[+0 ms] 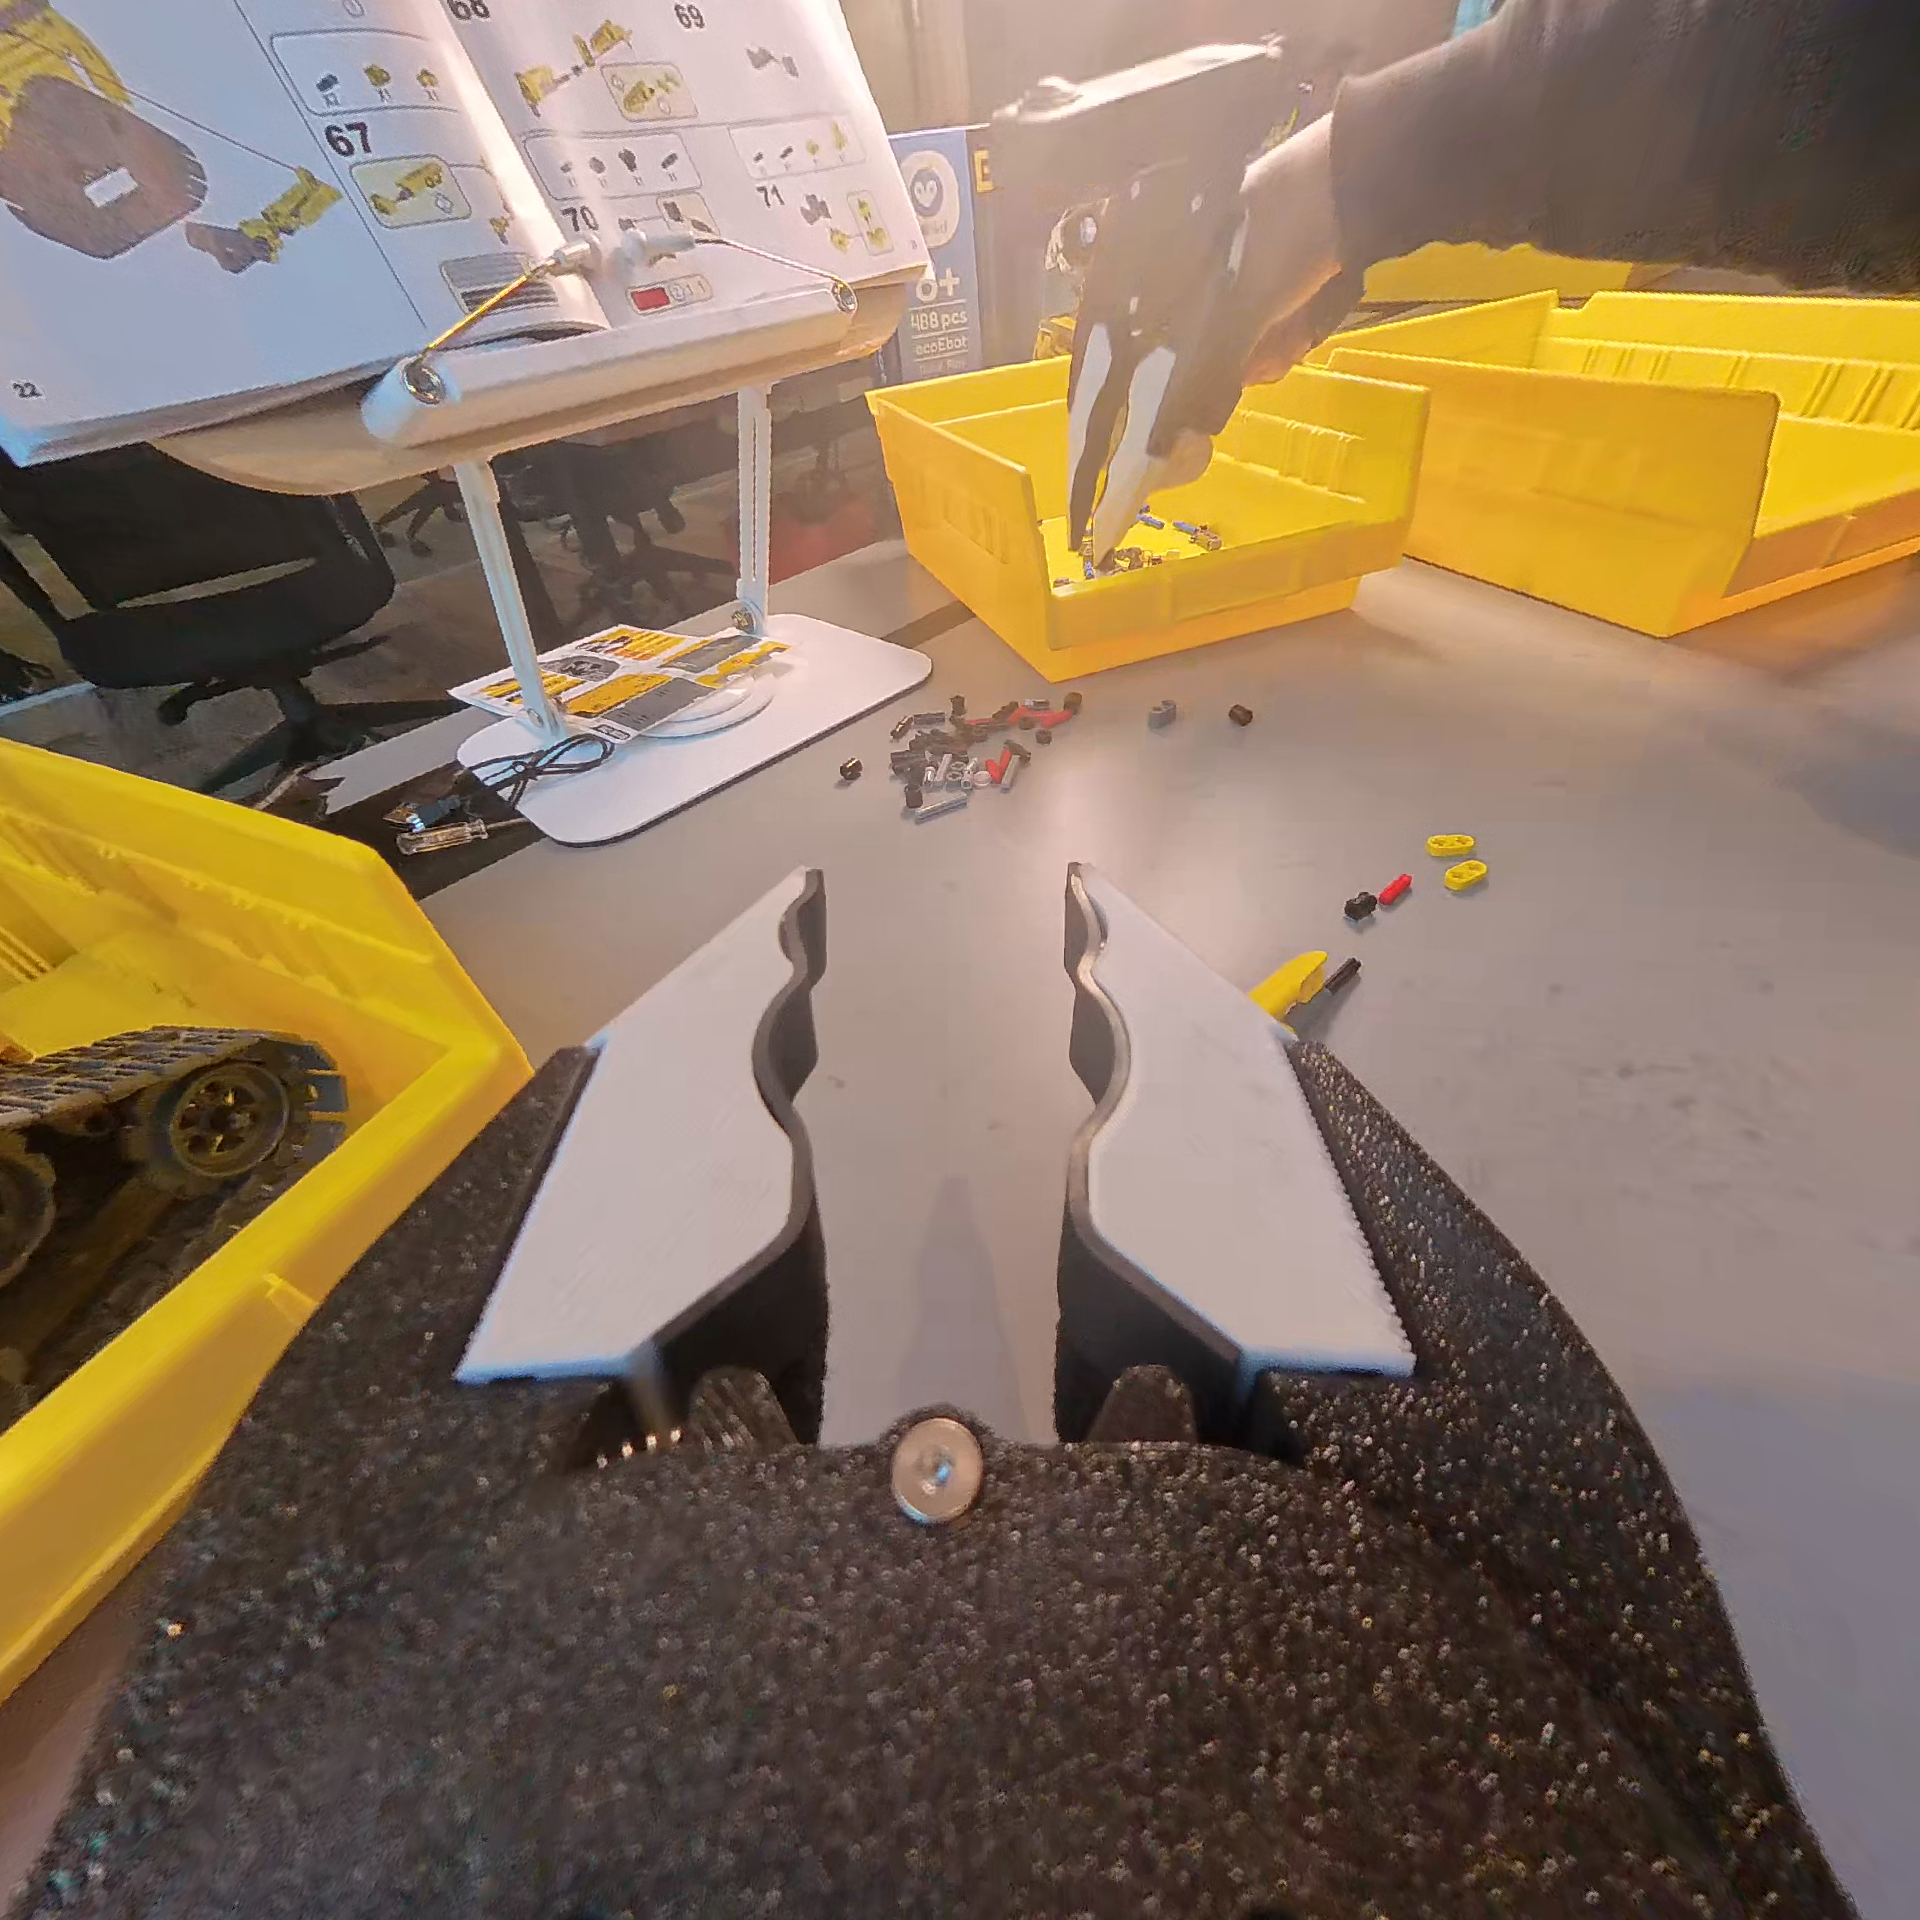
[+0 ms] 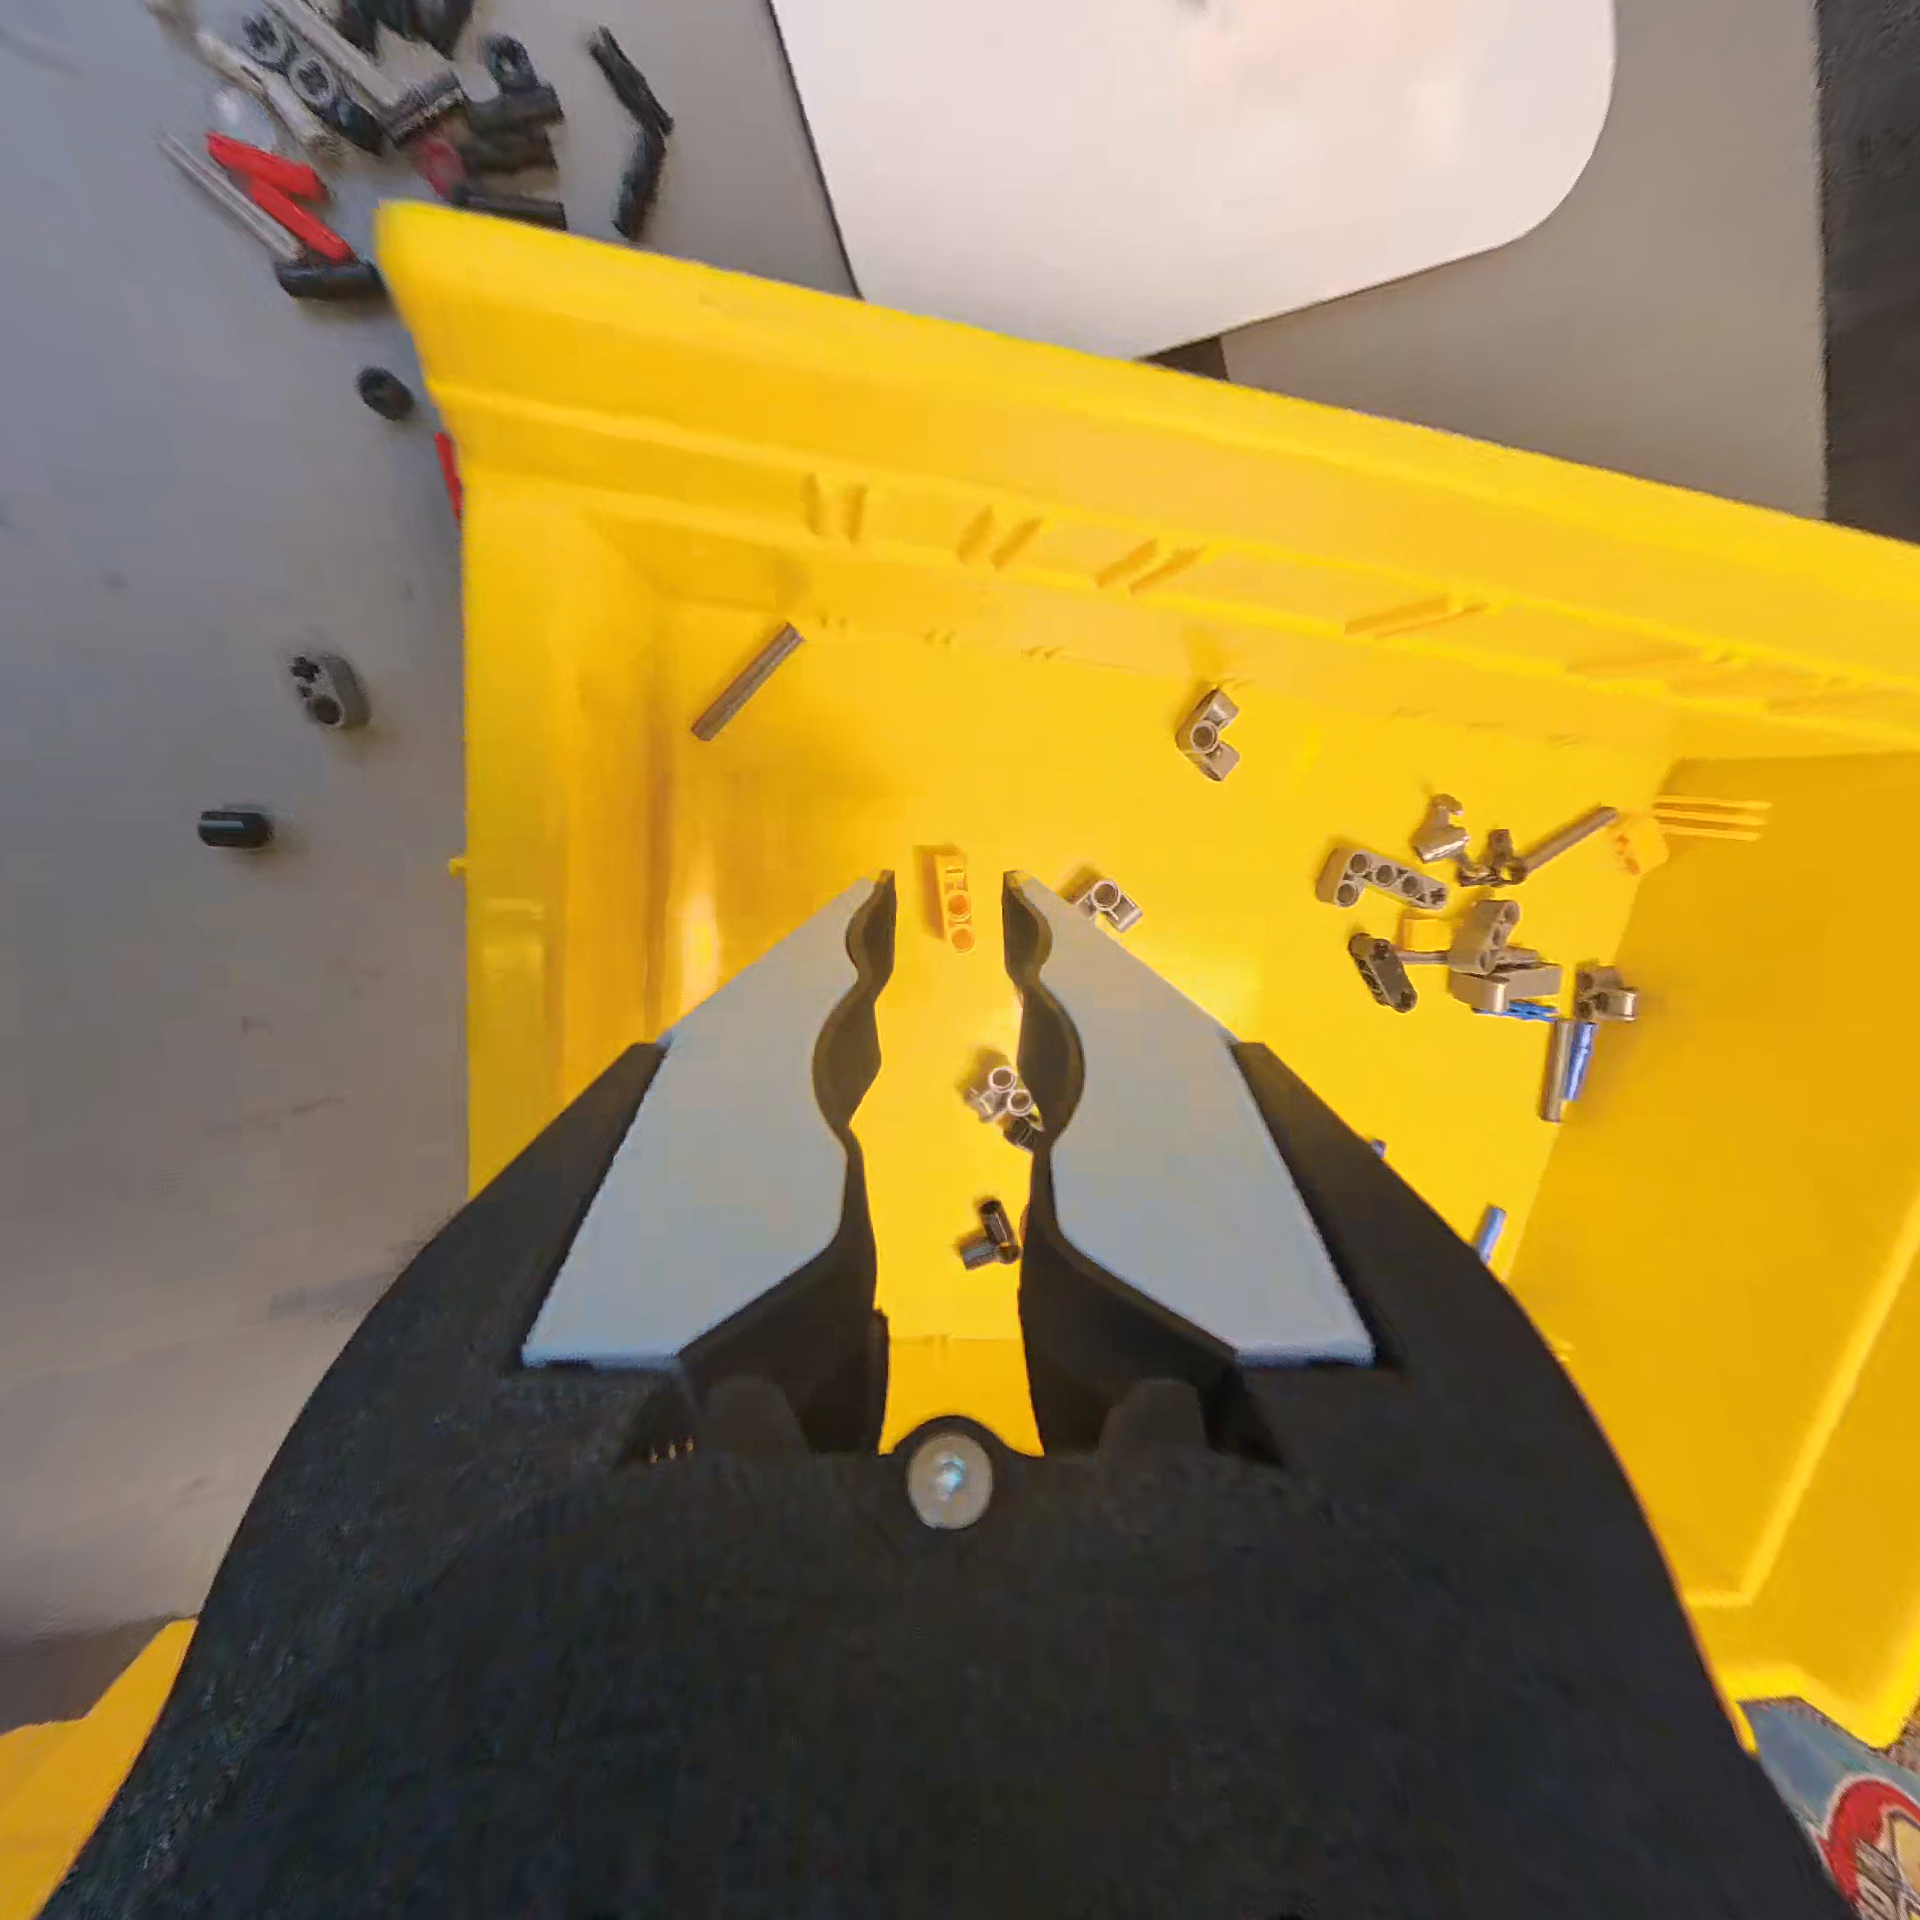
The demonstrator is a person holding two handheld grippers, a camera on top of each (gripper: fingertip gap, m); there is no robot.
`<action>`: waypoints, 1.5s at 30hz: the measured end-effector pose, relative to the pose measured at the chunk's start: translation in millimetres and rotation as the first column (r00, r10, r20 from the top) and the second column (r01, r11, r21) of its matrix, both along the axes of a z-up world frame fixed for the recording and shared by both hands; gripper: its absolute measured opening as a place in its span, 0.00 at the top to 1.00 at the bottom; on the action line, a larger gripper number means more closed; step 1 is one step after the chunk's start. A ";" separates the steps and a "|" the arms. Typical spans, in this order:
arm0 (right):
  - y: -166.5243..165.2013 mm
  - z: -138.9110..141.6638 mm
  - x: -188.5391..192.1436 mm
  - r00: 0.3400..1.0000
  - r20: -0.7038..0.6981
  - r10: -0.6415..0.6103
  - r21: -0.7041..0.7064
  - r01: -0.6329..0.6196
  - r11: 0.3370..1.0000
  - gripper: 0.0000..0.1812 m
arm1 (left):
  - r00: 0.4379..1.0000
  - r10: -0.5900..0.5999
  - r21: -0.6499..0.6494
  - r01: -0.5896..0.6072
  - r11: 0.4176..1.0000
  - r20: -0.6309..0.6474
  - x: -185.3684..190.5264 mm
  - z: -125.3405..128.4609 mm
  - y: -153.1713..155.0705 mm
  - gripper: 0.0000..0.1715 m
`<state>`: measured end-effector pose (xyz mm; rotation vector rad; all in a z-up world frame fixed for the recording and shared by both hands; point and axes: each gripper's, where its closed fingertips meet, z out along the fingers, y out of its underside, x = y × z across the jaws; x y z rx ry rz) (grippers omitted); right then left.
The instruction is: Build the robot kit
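Note:
My left gripper (image 1: 945, 894) is open and empty, held low over the grey table (image 1: 1558, 1195). My right gripper (image 2: 948, 883) is open, pointing down into a yellow bin (image 2: 1039, 499), with a small orange brick piece (image 2: 954, 899) lying between its fingertips on the bin floor. Small grey connector pieces (image 2: 1003, 1091) lie between the fingers farther back. In the left wrist view, the right gripper (image 1: 1096, 540) reaches into that same bin (image 1: 956, 488), held by a hand in a dark sleeve (image 1: 1621, 135).
A pile of black, grey and red parts (image 1: 961, 748) lies on the table. Yellow, red and black pieces (image 1: 1449, 862) lie to the right. A white book stand (image 1: 727, 717) holds an open instruction booklet (image 1: 416, 177). A near yellow bin (image 1: 208, 1247) holds a tracked model (image 1: 166, 1122). More yellow bins (image 1: 1662, 468) stand at the back right. Across from one pair of fingers to the other is roughly 35 cm.

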<state>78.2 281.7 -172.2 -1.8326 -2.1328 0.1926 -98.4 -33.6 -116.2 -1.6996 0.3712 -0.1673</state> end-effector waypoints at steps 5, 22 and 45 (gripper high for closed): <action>9.8 -27.5 13.0 0.993 0.114 -0.017 -0.051 0.023 0.998 0.89 | 1.000 -0.007 -0.003 0.007 1.000 0.015 -0.7 0.2 0.3 0.74; -116.7 60.9 -7.2 0.966 -0.137 0.219 -0.010 -0.222 0.975 0.96 | 1.000 -0.020 -0.005 0.020 1.000 0.013 3.8 -0.1 0.1 0.74; -215.0 -40.6 22.3 0.948 0.055 0.313 -0.067 -0.309 0.949 0.91 | 1.000 -0.014 0.005 0.014 1.000 0.003 4.4 3.0 -1.3 0.74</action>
